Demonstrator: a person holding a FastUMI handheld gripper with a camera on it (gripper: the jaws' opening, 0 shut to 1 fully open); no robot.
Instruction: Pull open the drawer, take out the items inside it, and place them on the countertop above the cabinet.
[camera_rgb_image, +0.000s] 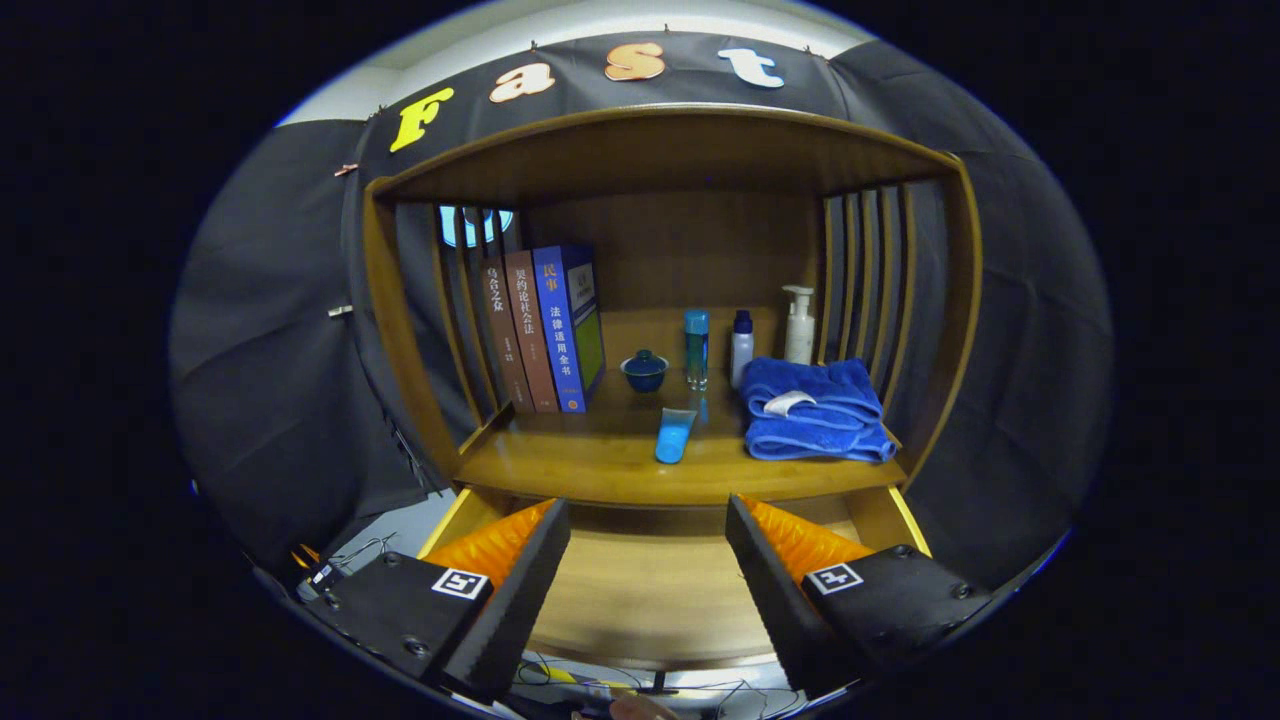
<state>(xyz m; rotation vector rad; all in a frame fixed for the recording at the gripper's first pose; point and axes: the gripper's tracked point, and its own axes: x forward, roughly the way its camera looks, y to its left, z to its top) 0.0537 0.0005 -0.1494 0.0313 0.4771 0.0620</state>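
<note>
Booth mock-up of a home: wooden cabinet (660, 300), books (540, 330), toiletries.

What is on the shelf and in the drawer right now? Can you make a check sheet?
Surface: wooden countertop above the drawer.
Job's things: drawer pulled open, visible inside bare; blue tube lying on countertop.
Clutter: three books, lidded bowl, two bottles, pump bottle, folded blue towels.
Tongs: open, over the drawer, holding nothing.
Cables: thin wires beside the cabinet.
Surroundings: black cloth wall.
</note>
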